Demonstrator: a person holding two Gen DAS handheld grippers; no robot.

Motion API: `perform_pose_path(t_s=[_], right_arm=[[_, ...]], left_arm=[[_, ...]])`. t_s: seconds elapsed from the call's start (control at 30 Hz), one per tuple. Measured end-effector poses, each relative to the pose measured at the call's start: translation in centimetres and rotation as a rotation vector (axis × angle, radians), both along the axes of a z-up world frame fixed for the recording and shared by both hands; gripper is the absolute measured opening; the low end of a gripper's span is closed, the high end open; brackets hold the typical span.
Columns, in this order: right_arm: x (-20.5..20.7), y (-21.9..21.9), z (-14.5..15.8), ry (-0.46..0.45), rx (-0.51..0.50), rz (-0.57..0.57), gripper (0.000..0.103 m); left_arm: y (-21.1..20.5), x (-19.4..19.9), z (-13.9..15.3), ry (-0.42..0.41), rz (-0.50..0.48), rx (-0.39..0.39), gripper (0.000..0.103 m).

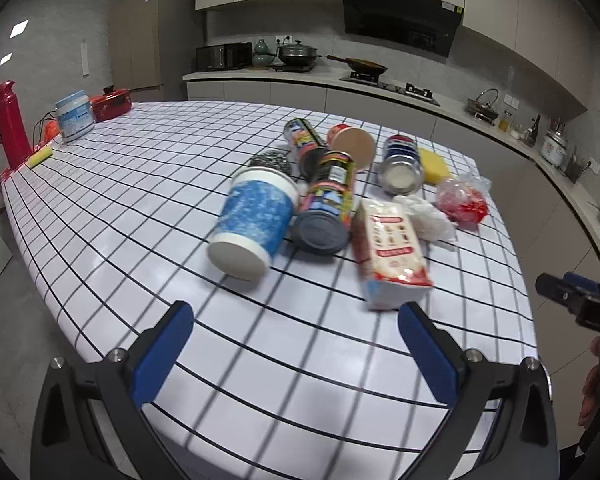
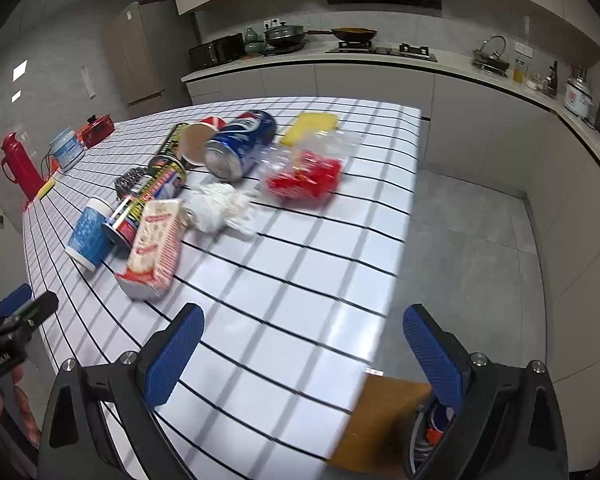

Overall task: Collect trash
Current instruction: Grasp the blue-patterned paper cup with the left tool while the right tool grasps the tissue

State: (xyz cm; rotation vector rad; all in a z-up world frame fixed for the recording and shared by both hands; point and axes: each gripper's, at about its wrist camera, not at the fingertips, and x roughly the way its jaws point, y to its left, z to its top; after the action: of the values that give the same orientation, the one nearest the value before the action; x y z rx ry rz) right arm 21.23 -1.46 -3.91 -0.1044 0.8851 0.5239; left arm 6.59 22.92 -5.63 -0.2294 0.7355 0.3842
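Trash pile (image 1: 340,200) is lying mid-frame on the checked table (image 1: 140,208): blue paper cup (image 1: 252,224) tipped over, open end facing away, contents hidden; tins, soda can (image 2: 240,148), carton (image 1: 388,248), tissue (image 2: 216,208), red bag (image 2: 304,176). Left gripper (image 1: 296,356) and right gripper (image 2: 304,360) are hovering at frame bottom, jaws gaping wide, nothing between them.
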Motion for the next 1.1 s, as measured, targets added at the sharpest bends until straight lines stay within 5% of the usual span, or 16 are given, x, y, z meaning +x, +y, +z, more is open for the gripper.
perform_pose_path(t_s=[0.37,0.6,0.87,1.0,1.1], right_arm=[[1.7,7.5,-0.4,-0.010,0.002,0.027,0.101],[4.8,10.3,-1.5,0.018,-0.009,0.003,0.087],[7.4,12.4,-3.9,0.068,-0.025,-0.004,0.082],[8.4,13.1,-5.1,0.104,-0.013,-0.004,0.077],[8.3,13.8,-5.2,0.086,-0.022,0.014,0.054]], left_arm=[[4.9,2.7,-1.3,0.022,-0.039,-0.004,0.096],[6.5,5.7,-2.2,0.038,-0.080,-0.034,0.084],[7.6,7.7,-3.3,0.056,-0.093,-0.062,0.080],[8.1,8.1,-3.9,0.069,-0.092,-0.075,0.075],[8.1,8.2,-4.1,0.078,-0.094,-0.072,0.068]])
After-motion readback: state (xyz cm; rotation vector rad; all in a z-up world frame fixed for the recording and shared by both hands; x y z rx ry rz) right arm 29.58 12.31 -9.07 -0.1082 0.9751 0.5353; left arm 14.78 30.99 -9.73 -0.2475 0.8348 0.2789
